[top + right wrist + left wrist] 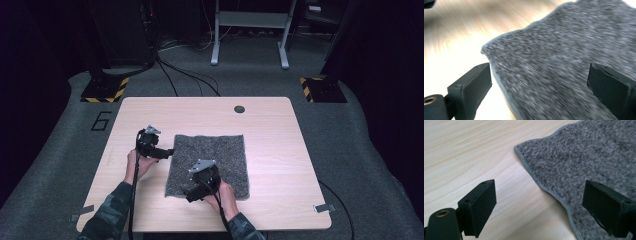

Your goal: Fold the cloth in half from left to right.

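One grey carpet-like mat (210, 162) lies flat near the middle of the light wooden table (280, 150), roughly square, with its edges running about parallel to the table's edges, so no long axis stands out; it has a stitched border, and its near left corner looks a little wavy. The left gripper (167, 151) is held by the left hand (139, 164) just beside the mat's left edge, pointing toward the mat; in the left gripper view its jaws stand wide apart with nothing between them, one over bare wood and the other over the mat (584, 162), whose hemmed edge runs between them. The right gripper (192, 196) is held by the right hand (222, 196) at the mat's near edge, toward its near left corner; in the right gripper view, which is blurred, its jaws are likewise spread wide and grip nothing, with the mat's corner (564, 65) lying ahead between them. A small dark round hole (239, 109) sits in the table top near its far edge, well apart from the mat. Cables (185, 75) run over the grey floor beyond the table.
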{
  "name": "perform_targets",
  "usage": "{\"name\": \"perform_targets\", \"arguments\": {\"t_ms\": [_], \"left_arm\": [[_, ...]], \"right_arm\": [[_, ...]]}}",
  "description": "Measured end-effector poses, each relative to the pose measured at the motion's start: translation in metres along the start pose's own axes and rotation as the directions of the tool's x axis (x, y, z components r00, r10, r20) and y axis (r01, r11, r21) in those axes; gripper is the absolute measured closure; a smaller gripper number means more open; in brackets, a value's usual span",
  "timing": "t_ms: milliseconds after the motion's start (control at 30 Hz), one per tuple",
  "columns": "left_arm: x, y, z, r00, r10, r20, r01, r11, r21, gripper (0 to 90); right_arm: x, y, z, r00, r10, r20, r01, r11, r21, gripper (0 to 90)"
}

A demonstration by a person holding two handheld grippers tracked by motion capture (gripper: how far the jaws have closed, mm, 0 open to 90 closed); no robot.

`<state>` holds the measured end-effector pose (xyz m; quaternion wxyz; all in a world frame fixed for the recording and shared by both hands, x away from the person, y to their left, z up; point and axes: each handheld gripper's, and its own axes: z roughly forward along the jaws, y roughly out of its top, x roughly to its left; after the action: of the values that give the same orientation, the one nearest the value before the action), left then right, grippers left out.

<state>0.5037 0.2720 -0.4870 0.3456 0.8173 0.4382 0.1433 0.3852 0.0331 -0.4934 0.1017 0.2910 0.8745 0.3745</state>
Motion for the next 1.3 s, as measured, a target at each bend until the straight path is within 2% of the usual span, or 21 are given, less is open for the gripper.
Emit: {"name": "perform_targets", "arguments": {"t_ms": [100, 133, 200, 333, 533, 600, 667, 700, 767, 833, 1000, 1067, 1133, 1167, 1233, 1300], "left_arm": [[0.005, 0.005, 0.009, 1.0000, -0.005, 0.000, 0.005, 1.0000, 0.003, 13.2], [0.008, 0.007, 0.012, 0.9999, -0.014, 0.009, 0.013, 0.9998, 0.016, 13.6], [0.012, 0.010, 0.018, 0.9987, -0.046, 0.020, 0.046, 0.9989, 0.012, 13.4], [0.019, 0.018, 0.029, 0.9970, -0.076, 0.013, 0.076, 0.9969, 0.020, 13.9], [0.024, 0.024, 0.043, 0.9971, -0.077, 0.004, 0.076, 0.9961, 0.045, 15.0], [0.025, 0.026, 0.047, 0.9970, -0.077, -0.007, 0.077, 0.9963, 0.039, 16.7], [0.025, 0.028, 0.052, 0.9969, -0.079, -0.006, 0.079, 0.9954, 0.053, 18.7], [0.025, 0.029, 0.054, 0.9967, -0.081, -0.009, 0.081, 0.9952, 0.055, 19.5], [0.025, 0.031, 0.057, 0.9975, -0.069, -0.017, 0.069, 0.9959, 0.057, 22.2], [0.024, 0.034, 0.059, 0.9979, -0.062, -0.018, 0.063, 0.9963, 0.058, 23.6], [0.020, 0.036, 0.064, 0.9989, -0.016, -0.044, 0.019, 0.9979, 0.063, 31.1], [0.019, 0.036, 0.063, 0.9990, -0.006, -0.044, 0.009, 0.9975, 0.071, 35.9], [0.016, 0.037, 0.064, 0.9976, 0.012, -0.068, -0.007, 0.9973, 0.073, 39.9], [0.015, 0.037, 0.063, 0.9977, 0.022, -0.065, -0.017, 0.9964, 0.083, 42.4], [0.012, 0.037, 0.063, 0.9976, 0.040, -0.057, -0.035, 0.9954, 0.089, 46.7], [0.011, 0.036, 0.063, 0.9977, 0.043, -0.053, -0.039, 0.9962, 0.078, 50.4]], "right_arm": [[0.009, 0.004, 0.009, 0.9996, -0.023, -0.014, 0.023, 1.000, -0.003, 6.2], [0.011, 0.004, 0.011, 0.9992, -0.036, -0.016, 0.036, 0.999, -0.005, 6.4], [0.017, 0.007, 0.016, 0.9989, -0.039, -0.027, 0.039, 0.999, 0.000, 7.0], [0.028, 0.014, 0.025, 0.9961, -0.071, -0.052, 0.071, 0.997, -0.008, 9.1], [0.042, 0.022, 0.039, 0.9933, -0.097, -0.062, 0.097, 0.995, 0.001, 14.4], [0.046, 0.023, 0.041, 0.9924, -0.103, -0.067, 0.105, 0.994, 0.016, 19.0], [0.048, 0.023, 0.045, 0.9922, -0.106, -0.066, 0.107, 0.994, 0.004, 23.5], [0.049, 0.024, 0.045, 0.9914, -0.113, -0.066, 0.115, 0.993, 0.026, 26.4], [0.052, 0.023, 0.049, 0.9916, -0.118, -0.055, 0.119, 0.993, 0.016, 30.7], [0.054, 0.024, 0.050, 0.9905, -0.124, -0.058, 0.127, 0.991, 0.038, 34.3], [0.055, 0.022, 0.055, 0.9925, -0.120, -0.026, 0.121, 0.992, 0.033, 46.5], [0.055, 0.023, 0.055, 0.9928, -0.117, -0.028, 0.118, 0.991, 0.055, 50.1], [0.055, 0.022, 0.055, 0.9928, -0.119, -0.019, 0.120, 0.992, 0.050, 53.8], [0.056, 0.021, 0.057, 0.9931, -0.116, -0.012, 0.117, 0.993, 0.027, 56.8], [0.056, 0.021, 0.057, 0.9926, -0.119, -0.021, 0.120, 0.992, 0.049, 59.1], [0.056, 0.021, 0.057, 0.9927, -0.119, -0.017, 0.120, 0.992, 0.050, 62.2]]}}
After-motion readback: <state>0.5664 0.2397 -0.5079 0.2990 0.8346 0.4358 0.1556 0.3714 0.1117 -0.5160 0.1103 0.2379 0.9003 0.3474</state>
